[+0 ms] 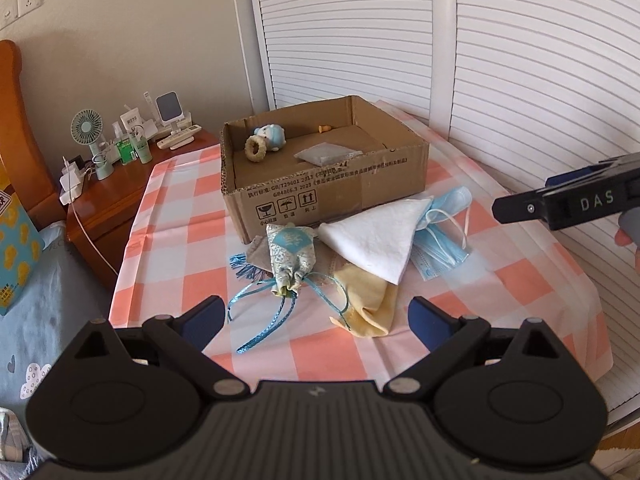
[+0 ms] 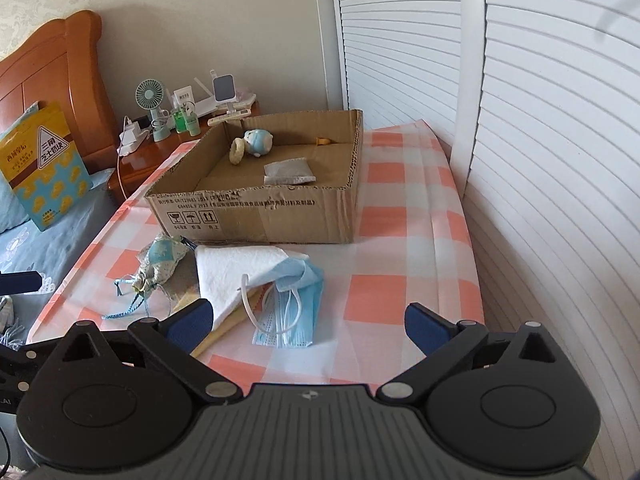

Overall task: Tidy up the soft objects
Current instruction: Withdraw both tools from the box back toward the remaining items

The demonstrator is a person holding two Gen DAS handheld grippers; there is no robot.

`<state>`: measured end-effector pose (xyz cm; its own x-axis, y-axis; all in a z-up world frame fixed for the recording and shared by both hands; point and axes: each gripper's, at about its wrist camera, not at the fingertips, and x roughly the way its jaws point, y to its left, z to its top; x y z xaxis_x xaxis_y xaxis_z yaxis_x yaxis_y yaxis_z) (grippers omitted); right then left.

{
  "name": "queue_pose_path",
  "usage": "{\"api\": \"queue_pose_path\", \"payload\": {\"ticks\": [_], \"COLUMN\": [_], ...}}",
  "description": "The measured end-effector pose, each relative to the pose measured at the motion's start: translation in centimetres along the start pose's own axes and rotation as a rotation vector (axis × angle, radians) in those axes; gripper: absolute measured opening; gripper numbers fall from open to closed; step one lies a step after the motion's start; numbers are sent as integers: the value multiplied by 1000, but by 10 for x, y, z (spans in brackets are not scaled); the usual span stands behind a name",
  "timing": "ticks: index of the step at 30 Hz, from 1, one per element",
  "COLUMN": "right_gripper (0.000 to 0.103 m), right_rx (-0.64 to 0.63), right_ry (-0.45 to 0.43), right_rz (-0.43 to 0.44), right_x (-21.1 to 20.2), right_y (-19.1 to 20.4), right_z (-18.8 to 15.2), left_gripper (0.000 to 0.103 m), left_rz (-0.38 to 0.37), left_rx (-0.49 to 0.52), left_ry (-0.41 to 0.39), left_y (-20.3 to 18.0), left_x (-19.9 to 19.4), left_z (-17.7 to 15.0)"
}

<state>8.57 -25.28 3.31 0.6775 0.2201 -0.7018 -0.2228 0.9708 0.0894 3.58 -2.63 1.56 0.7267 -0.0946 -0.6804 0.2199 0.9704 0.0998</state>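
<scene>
- Cardboard box [image 2: 256,216] sits on the checked table [image 2: 400,292]; we see a plush toy [image 2: 256,142] and a grey pouch [image 2: 288,172] inside.
- White cloth [image 1: 372,236], face masks [image 2: 292,312], a patterned sachet [image 1: 290,256] and a yellow cloth [image 1: 368,304] lie in front of it.
- Left gripper [image 1: 316,320] and right gripper [image 2: 308,328] are both spread wide, holding nothing.

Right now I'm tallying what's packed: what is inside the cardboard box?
Inside the cardboard box: a blue plush toy, a ring, a grey pouch, a small orange item. The near wall hides the floor behind it.
</scene>
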Motion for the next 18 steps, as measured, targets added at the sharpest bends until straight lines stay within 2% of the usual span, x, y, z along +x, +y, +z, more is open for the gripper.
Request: {"api": "queue_pose_path", "payload": {"ticks": [6, 13, 18], "right_gripper": [103, 103, 103], "right_rx": [-11, -71, -141], "right_ry": [11, 5, 21], "right_rz": [16, -19, 77], "right_x": [2, 18, 36], "right_y": [-1, 6, 19], "right_z": [-8, -16, -24], "left_gripper": [98, 98, 98], "left_rz": [-8, -15, -8], "left_rx": [34, 79, 81], "left_ry": [-3, -11, 10], "left_y": [-3, 4, 17], "left_x": [6, 29, 51], "left_z": [3, 4, -5]}}
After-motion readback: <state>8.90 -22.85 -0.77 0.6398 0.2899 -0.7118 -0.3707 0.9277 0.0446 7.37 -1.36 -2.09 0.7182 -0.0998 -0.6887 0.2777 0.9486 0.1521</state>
